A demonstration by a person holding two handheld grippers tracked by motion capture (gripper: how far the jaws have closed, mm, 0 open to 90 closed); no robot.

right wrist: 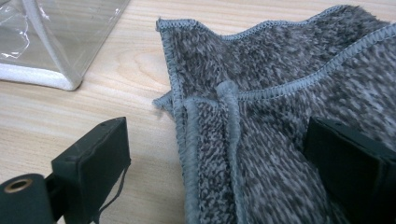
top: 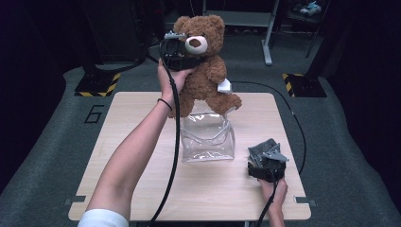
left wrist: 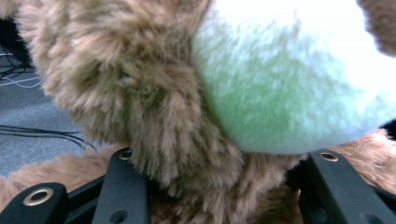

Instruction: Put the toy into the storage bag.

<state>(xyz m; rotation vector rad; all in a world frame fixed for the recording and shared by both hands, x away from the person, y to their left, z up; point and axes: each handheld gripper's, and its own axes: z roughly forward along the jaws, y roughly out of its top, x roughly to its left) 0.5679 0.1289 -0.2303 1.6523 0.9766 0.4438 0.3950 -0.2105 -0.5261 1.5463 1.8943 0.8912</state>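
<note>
Clearly, in the high view the left gripper (top: 182, 56) sits in the upper centre of the frame, clamped on a brown teddy bear (top: 204, 71) at the neck, just under its pale muzzle. The bear hangs upright in the air, its feet just above the open mouth of a clear plastic bag (top: 207, 137) that stands at the middle of the wooden table (top: 132, 142). A white tag (top: 224, 86) sticks out at the bear's side. At the lower right, the right gripper (top: 265, 161) rests on a folded grey towel (top: 261, 147) near the table's edge.

From the left gripper view, brown fur (left wrist: 154, 116) and the muzzle (left wrist: 289, 84) crowd the lens; the black jaws stand partly closed at the bottom corners, with the plush squeezed between them.

From the right gripper view, the jaws stand open astride the towel (right wrist: 280, 116), one jaw on bare wood at lower left, the other against the pile at right; they are not pressing it together. A corner of the bag (right wrist: 51, 46) lies at upper left.

This looks like the packing step: the bear is carried over and poised for lowering. Next, its legs need steering into the floppy mouth, which may fold unless the opening is steadied.
</note>
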